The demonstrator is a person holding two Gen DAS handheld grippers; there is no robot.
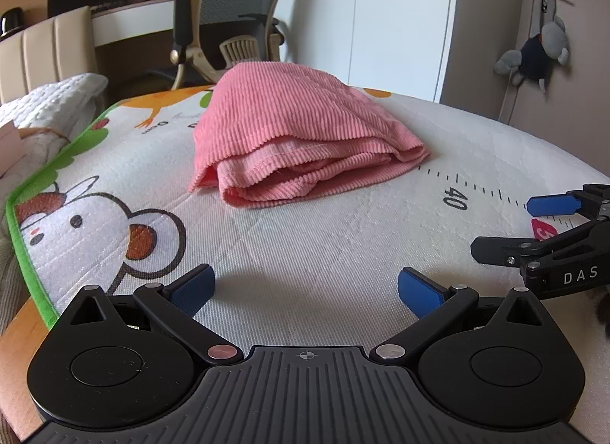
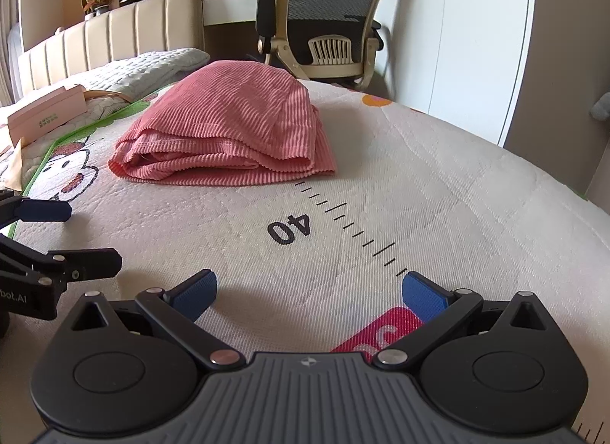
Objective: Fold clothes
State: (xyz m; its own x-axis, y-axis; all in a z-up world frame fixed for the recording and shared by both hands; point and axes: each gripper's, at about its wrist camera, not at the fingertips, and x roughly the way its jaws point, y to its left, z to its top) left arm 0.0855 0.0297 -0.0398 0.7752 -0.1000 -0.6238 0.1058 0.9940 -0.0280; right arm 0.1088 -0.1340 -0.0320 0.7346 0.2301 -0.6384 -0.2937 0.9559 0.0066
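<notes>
One pink ribbed garment [image 1: 293, 131] lay already folded into a compact, layered bundle on the cartoon-print mat [image 1: 324, 253], so the folding looked essentially done. Both the left gripper [image 1: 305, 287] and right gripper [image 2: 309, 289] hovered well short of it, jaws spread wide and empty.

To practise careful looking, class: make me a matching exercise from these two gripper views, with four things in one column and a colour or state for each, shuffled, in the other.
Things:
1. garment
2. left gripper
3. office chair
4. mat

Descriptions:
A. open, empty
B. pink, folded
C. printed with a ruler scale
D. mesh back

Pairs: 1-B, 2-A, 3-D, 4-C
</notes>
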